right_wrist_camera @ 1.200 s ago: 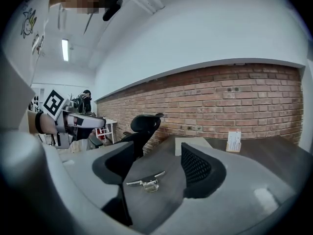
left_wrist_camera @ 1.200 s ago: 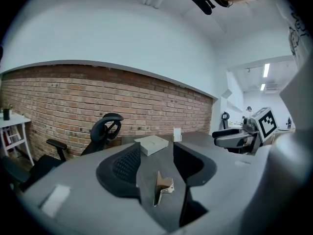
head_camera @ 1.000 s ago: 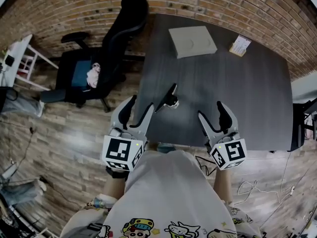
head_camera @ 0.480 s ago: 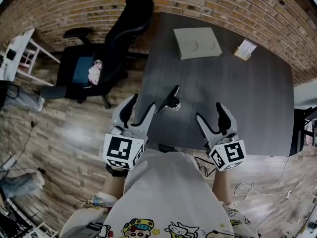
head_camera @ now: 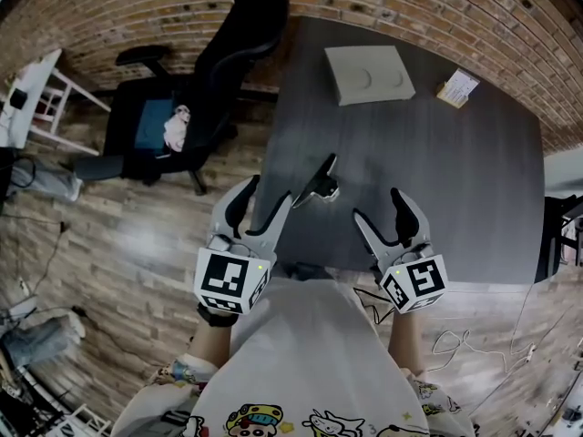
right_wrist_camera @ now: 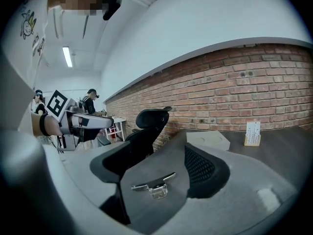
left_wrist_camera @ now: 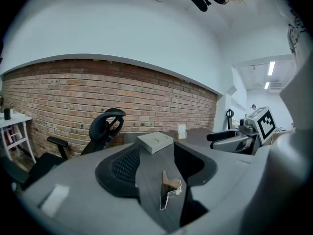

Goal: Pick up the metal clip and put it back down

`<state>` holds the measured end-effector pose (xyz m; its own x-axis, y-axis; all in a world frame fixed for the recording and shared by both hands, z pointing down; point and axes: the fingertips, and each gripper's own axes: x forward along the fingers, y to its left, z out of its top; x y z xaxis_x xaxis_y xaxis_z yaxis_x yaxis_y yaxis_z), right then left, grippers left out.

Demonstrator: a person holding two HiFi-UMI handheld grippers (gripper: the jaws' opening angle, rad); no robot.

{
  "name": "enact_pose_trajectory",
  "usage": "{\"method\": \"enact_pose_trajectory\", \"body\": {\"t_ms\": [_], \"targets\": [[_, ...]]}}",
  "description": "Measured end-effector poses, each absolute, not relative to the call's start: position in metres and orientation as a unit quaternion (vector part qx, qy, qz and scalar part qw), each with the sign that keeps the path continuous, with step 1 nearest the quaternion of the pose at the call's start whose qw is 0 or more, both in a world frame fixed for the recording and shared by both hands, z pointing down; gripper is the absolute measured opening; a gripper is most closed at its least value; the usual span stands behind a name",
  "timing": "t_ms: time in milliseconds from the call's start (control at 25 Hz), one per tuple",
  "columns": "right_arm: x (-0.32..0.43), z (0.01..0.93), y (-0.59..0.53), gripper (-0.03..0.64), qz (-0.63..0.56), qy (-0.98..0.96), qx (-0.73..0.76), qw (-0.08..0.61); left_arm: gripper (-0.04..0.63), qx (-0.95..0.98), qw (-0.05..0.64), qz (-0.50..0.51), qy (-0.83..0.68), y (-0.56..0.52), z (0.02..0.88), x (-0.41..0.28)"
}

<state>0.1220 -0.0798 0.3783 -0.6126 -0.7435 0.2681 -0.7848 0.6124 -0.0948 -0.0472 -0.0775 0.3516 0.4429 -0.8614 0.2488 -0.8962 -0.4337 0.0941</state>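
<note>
Still untouched, the metal clip [head_camera: 318, 182] lies on the surface [head_camera: 455, 180], on your side of the pale box [head_camera: 369, 73]. Farther from the box, your left hand-held gripper [head_camera: 267, 194] and right hand-held gripper [head_camera: 377, 206] hover spread and empty, the right drifted slightly inward; pick-up seemingly not begun.

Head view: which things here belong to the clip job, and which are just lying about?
Job in hand: metal clip, lying on the table, not gripped; left claw, open; right claw, open.
Lying about: grey box; small card stand; office chair.
</note>
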Motion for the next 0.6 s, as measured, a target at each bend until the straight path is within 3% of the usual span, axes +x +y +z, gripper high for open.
{"method": "enact_pose_trajectory", "body": {"t_ms": [600], "targets": [[0.092, 0.429, -0.098, 0.347, 0.128, -0.902, 0.376, 0.171, 0.219, 0.839, 0.139, 0.096, -0.517, -0.082, 0.379, -0.053]]}}
